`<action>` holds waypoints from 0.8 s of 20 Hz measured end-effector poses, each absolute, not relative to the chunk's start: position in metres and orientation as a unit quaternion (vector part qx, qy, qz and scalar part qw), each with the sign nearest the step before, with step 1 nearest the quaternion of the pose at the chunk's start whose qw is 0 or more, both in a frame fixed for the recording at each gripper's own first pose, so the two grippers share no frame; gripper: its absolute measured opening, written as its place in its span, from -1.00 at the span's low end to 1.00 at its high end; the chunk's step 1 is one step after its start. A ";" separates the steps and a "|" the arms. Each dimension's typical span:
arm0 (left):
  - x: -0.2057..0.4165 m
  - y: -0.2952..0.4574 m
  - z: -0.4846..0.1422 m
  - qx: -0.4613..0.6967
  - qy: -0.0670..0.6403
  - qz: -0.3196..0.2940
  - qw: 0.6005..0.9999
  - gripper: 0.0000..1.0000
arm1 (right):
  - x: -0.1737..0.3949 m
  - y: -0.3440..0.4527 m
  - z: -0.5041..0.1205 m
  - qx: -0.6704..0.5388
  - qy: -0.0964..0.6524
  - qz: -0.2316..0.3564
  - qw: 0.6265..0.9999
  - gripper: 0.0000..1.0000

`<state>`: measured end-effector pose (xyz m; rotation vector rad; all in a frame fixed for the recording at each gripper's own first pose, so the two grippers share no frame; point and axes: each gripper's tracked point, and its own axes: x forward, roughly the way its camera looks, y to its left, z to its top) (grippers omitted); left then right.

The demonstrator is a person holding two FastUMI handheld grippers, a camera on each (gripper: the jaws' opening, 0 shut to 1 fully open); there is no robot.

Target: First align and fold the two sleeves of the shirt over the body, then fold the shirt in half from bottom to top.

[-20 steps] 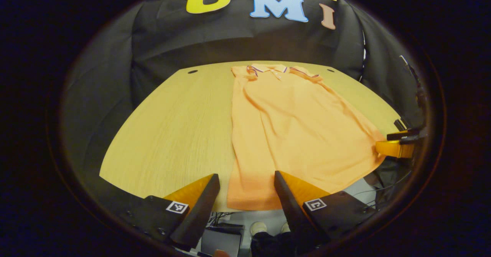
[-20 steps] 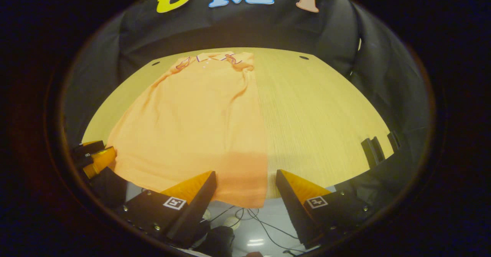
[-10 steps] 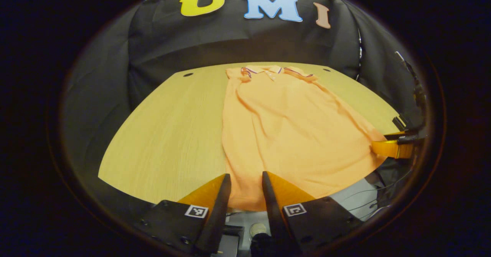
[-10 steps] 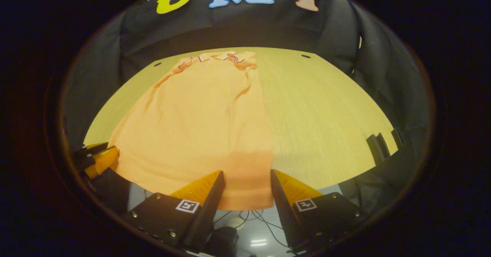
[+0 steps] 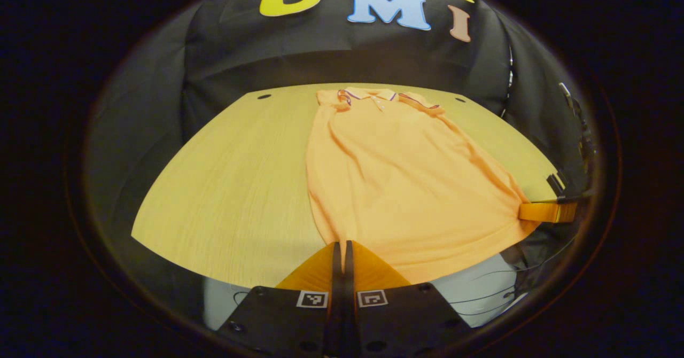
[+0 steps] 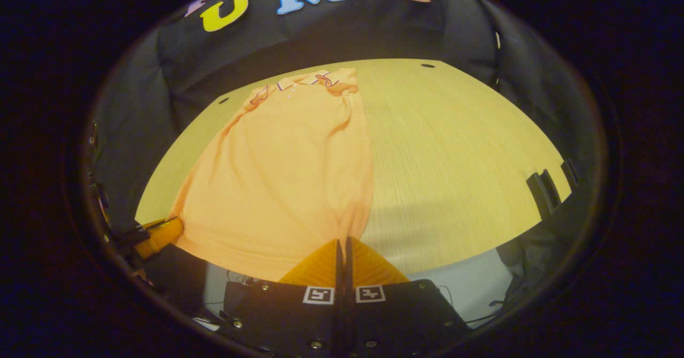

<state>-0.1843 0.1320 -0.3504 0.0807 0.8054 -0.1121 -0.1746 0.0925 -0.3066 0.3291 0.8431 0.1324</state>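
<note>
An orange polo shirt (image 5: 395, 176) (image 6: 288, 171) lies lengthwise on the wooden table (image 5: 230, 187), collar at the far end, both sleeves folded in over the body. My left gripper (image 5: 342, 244) is shut on the shirt's bottom hem at its left corner, by the table's near edge. My right gripper (image 6: 342, 240) is shut on the hem's right corner. In the left gripper view the other gripper (image 5: 545, 211) sits at the shirt's far right corner. The right gripper view has the other gripper (image 6: 157, 232) at the lower left, against the hem.
The table (image 6: 454, 149) has bare wood on both sides of the shirt. Two small dark holes (image 5: 264, 96) (image 5: 460, 100) mark its far corners. Black clips (image 6: 545, 189) stand at the right edge. Below the near edge are the floor and cables (image 5: 497, 288).
Both grippers went from wide open around the hem to fully shut on it. The hem corners are pinched and drawn together, and the hem has lifted slightly off the table's edge.
</note>
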 end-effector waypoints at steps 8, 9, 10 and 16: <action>-0.161 0.124 -0.276 0.011 0.340 -0.033 0.940 -0.88 | -0.144 0.083 -0.217 0.159 0.324 0.104 0.927 -0.99; -0.154 0.122 -0.265 0.008 0.331 -0.033 0.943 -0.88 | -0.136 0.080 -0.205 0.161 0.315 0.105 0.930 -0.99; -0.145 0.120 -0.254 0.004 0.321 -0.033 0.947 -0.88 | -0.129 0.078 -0.194 0.163 0.304 0.105 0.933 -0.99; -0.075 0.106 -0.203 -0.005 0.272 -0.055 0.961 -0.88 | -0.075 0.062 -0.151 0.156 0.258 0.094 0.949 -0.99</action>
